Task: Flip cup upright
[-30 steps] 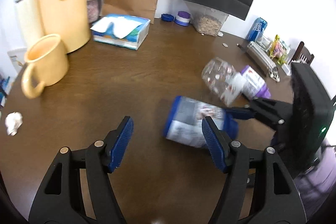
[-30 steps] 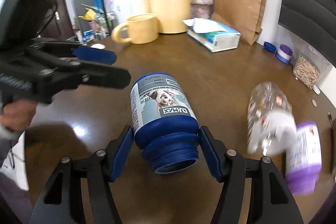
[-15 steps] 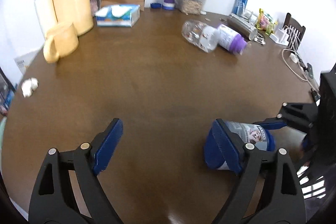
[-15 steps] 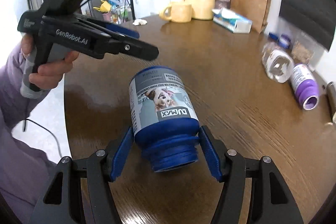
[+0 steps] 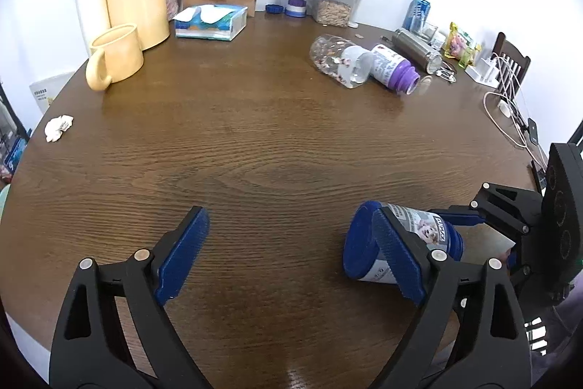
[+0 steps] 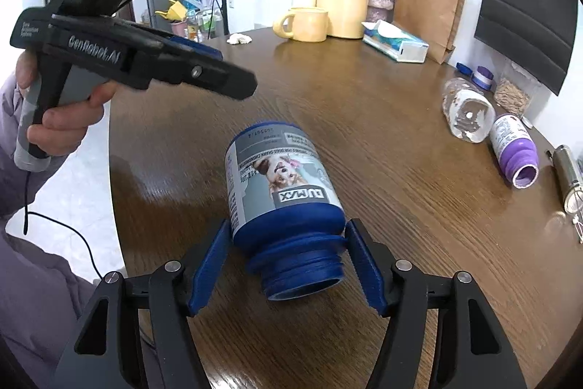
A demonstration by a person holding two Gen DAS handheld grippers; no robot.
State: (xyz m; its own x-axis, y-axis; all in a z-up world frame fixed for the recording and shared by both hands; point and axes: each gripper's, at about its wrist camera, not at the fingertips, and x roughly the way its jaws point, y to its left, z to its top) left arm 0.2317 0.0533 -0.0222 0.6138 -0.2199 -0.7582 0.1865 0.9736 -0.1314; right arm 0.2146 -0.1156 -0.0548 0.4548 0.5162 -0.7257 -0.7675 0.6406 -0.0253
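While the right tongs (image 6: 288,261) keep both blue pads against the shoulder of the blue cup (image 6: 282,192), the scene around them has shifted since half a second ago: the cup's base now sits a little farther from the table's near rim, and the left tongs (image 5: 291,256) hang spread wide with nothing between the pads, drawn back so more bare wood lies ahead of them. The cup lies on its side on the wooden table (image 5: 255,141), open threaded mouth toward the right tongs, base pointing away. Its grey label reads "DUMAX" beside a dog's picture; smaller print is too fine to read. "GenRobot.AI" is printed on the left tongs' body. Beyond the left tongs' right pad the cup (image 5: 400,243) rests close to the table edge. Ahead of both tongs the wood is open as far as a clear bottle (image 5: 340,61) and a purple bottle (image 5: 395,70), both lying down.
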